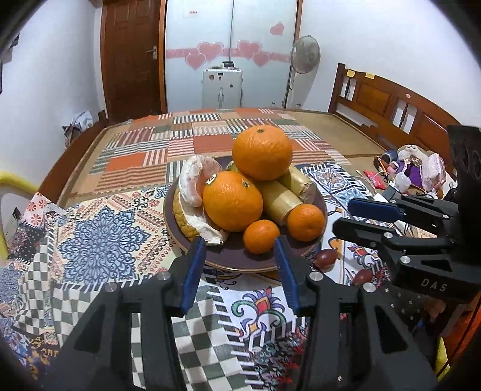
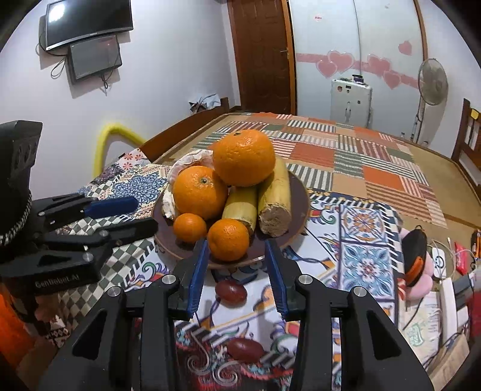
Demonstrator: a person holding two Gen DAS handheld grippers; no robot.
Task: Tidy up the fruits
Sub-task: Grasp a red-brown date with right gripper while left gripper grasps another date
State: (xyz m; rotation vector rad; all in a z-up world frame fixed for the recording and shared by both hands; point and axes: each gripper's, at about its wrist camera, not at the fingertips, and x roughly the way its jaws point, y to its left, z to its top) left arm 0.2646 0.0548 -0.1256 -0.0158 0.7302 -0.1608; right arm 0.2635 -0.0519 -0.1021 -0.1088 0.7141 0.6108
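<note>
Both grippers open and empty over a patterned bedspread, fruit plate just ahead.

Nearest: right gripper (image 2: 236, 270), jaws spread wide, gripping nothing; two small dark-red fruits lie on the cloth, one (image 2: 231, 291) between its fingertips, one (image 2: 245, 349) closer to the camera, long axis roughly left-right. Left gripper (image 1: 240, 264) likewise wide apart and empty, tips at the near rim of the brown plate (image 1: 240, 258). On the plate: two small oranges (image 1: 261, 236) in front, two large oranges (image 1: 232, 201) stacked behind, a half-peeled one (image 1: 195, 180) at the left, two yellow cut stalk pieces (image 2: 275, 195) with cut ends towards the right camera. Beyond: patchwork mat (image 1: 186, 144), wooden headboard (image 1: 390, 102), standing fan (image 1: 305, 54), wooden door (image 1: 132, 54), wall screens (image 2: 88, 22).
</note>
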